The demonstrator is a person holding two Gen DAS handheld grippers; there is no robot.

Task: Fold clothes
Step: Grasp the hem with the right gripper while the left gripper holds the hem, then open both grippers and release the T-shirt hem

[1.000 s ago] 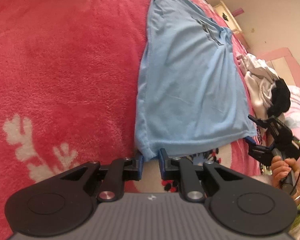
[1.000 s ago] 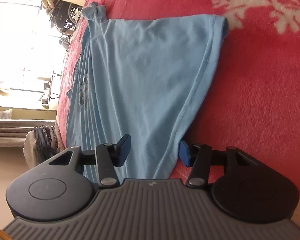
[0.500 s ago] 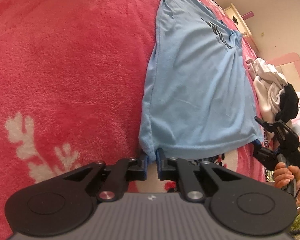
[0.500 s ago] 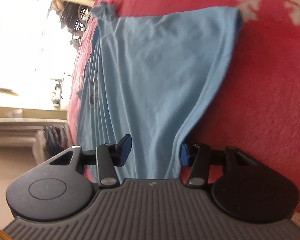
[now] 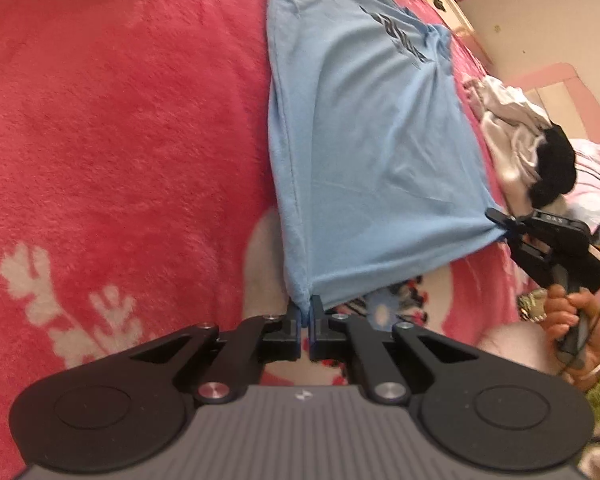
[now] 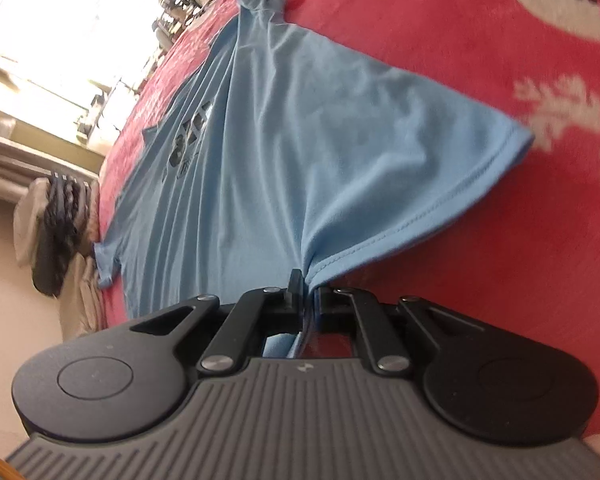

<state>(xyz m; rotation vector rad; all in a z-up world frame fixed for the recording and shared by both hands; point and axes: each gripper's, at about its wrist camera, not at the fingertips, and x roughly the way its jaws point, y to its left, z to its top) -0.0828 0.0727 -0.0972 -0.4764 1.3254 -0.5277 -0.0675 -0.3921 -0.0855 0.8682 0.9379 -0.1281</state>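
Light blue t-shirt [image 5: 372,152] lies spread on the red blanket [image 5: 120,140], running from my fingers to the far side. My left gripper [image 5: 305,317] is pinched shut on the near left hem corner, fabric bunched between the pads. My right gripper [image 6: 307,294] is clamped on the other hem corner, cloth gathered into a tight pucker between the fingers and some hanging through behind them. The hem between the two corners is lifted off the blanket. In the left view my right hand [image 5: 572,320] grips the handle, partly cut off at the edge. Chest print too creased to read. Pile of white and black clothes [image 5: 532,152] lies right of the shirt. Window area blown out in the right view.
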